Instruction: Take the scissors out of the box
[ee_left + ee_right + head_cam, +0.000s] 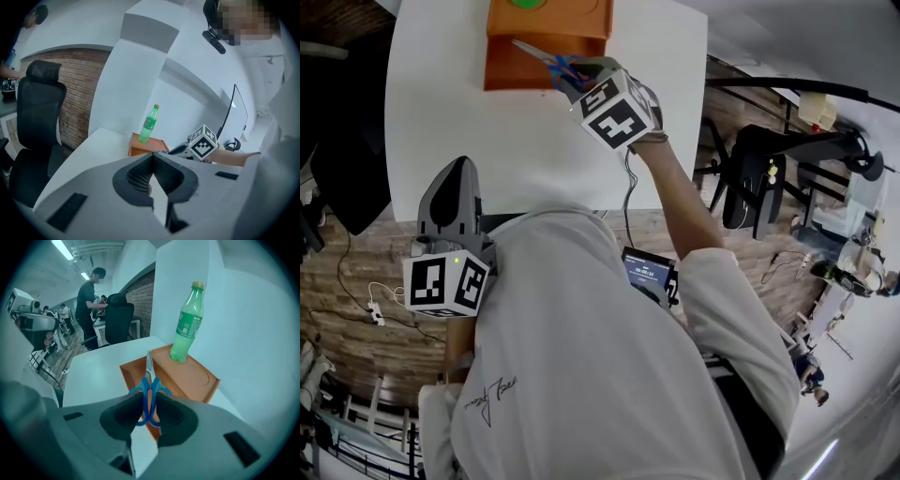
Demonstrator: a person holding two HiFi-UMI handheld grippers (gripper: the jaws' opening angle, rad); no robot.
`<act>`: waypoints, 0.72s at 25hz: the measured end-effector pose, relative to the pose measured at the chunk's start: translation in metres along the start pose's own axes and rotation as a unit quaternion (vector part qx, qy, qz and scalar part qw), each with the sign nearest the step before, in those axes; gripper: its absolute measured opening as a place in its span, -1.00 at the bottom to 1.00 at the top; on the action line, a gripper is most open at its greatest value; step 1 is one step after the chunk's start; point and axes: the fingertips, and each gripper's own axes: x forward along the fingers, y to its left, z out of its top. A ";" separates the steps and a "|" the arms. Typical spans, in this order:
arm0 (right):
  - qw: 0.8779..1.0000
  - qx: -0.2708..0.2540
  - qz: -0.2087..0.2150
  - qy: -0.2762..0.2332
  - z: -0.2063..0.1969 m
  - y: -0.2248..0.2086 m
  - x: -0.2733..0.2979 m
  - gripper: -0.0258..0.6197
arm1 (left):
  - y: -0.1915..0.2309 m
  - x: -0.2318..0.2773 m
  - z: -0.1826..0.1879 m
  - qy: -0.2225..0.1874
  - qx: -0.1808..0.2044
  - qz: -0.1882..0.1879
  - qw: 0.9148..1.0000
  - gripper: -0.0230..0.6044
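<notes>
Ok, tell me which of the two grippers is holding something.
The right gripper: its jaws are clamped on the blue-handled scissors, by the orange box. The left gripper is shut with nothing between its jaws.

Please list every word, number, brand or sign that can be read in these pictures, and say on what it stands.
No text can be read with certainty.
Green bottle label: print, too blurred to read.
White shirt: script print on the back, unreadable.
Small screen at the person's waist: digits, too small to read.
Two marker cubes: black-and-white square patterns only, no letters.
</notes>
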 end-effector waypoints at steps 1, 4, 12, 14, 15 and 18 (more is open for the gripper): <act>1.000 0.002 -0.001 -0.003 -0.001 0.000 -0.003 -0.62 | -0.001 -0.001 -0.001 -0.001 0.000 0.000 1.000 -0.90; 1.000 0.016 0.003 -0.018 -0.001 0.003 -0.010 -0.62 | -0.006 -0.004 -0.001 -0.004 0.001 0.000 1.000 -0.90; 0.999 0.019 -0.007 -0.044 -0.003 0.006 -0.032 -0.62 | -0.017 -0.010 0.001 -0.016 0.008 0.000 1.000 -0.90; 0.998 0.022 -0.008 -0.051 -0.004 0.007 -0.038 -0.62 | -0.020 -0.012 0.002 -0.019 0.007 -0.001 1.000 -0.90; 0.998 0.025 -0.009 -0.054 -0.004 0.008 -0.042 -0.62 | -0.021 -0.012 0.002 -0.020 0.007 -0.002 1.000 -0.90; 0.997 0.034 -0.011 -0.062 -0.006 0.011 -0.052 -0.62 | -0.027 -0.013 0.003 -0.022 0.007 -0.006 1.000 -0.90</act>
